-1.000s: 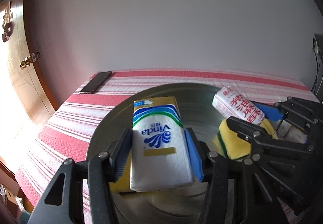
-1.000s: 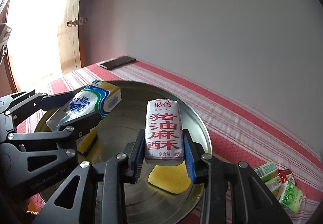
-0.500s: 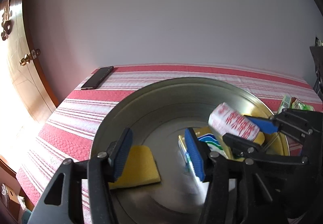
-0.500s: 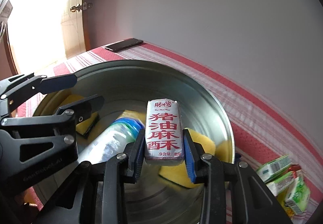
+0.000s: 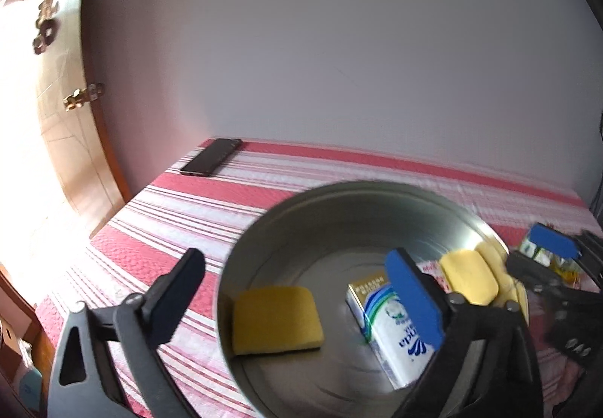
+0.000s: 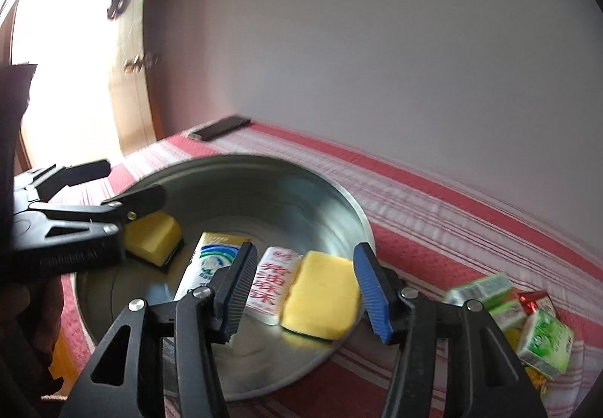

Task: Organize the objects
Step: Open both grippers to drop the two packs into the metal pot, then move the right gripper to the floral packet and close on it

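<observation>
Objects for sorting lay in a round metal basin (image 6: 339, 199) on the striped worktop (image 5: 181, 229). At its middle rested a white tissue pack (image 6: 207, 267) with blue and green waves, flat on the basin floor. Just beside it, on the right in the right wrist view, lay a white snack packet (image 6: 273, 278) with red characters, and touching that packet's far side sat a yellow sponge (image 6: 320, 293) near the basin's rim. A second yellow sponge (image 6: 152, 237) with a dark underside lay apart at the basin's left side.

The right gripper (image 6: 301, 282) hung over the packet and the sponge with its blue-padded jaws spread; they had just been opening, and nothing was pressed between the pads, the packet lying released below them. The left gripper (image 5: 297, 290) stood released too, its jaws flung wide after just opening, one finger out over the striped cloth and the other above the tissue pack (image 5: 395, 335), which lay free in the basin (image 5: 339, 199). The lone sponge (image 5: 277, 320) showed between those fingers, on the basin floor.

Outside the basin, at the right, small green cartons (image 6: 527, 323) clustered on the cloth. A dark phone (image 5: 211, 161) lay at the worktop's far corner near the wall, and a wooden door (image 5: 68, 116) stood at the left.
</observation>
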`<state>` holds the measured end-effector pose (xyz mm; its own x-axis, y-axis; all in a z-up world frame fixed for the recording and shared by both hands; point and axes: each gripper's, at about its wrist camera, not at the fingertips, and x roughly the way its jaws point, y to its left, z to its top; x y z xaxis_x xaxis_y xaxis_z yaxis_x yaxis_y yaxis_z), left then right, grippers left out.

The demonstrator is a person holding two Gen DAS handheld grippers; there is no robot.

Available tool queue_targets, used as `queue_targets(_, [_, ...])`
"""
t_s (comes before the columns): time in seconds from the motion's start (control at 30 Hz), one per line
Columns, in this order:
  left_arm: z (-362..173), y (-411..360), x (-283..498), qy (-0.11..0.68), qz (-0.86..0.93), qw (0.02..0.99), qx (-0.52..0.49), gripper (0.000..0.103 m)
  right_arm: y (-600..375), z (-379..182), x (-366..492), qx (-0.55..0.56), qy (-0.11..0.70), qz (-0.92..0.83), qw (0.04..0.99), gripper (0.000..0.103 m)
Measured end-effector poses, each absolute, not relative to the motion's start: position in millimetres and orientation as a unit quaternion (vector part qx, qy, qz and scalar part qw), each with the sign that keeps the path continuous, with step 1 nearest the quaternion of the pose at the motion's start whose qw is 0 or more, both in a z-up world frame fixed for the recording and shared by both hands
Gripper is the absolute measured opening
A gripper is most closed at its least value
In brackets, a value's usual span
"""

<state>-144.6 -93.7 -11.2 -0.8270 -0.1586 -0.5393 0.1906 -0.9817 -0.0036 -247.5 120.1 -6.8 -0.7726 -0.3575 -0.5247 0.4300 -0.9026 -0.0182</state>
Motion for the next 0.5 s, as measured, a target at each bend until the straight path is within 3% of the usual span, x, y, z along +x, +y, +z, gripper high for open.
queue_targets(0.13, [-5,-92,-141,0.045,-0.957,0.082,0.273,0.100,151,2,-235,0.243,0.034,-0.950,0.196,0.067])
queue_targets(0.5, [-7,14,-119,0.003,-0.969,-0.012,0.248,0.100,267,-12,-198,0.248,0.006,-0.964,0.097,0.067])
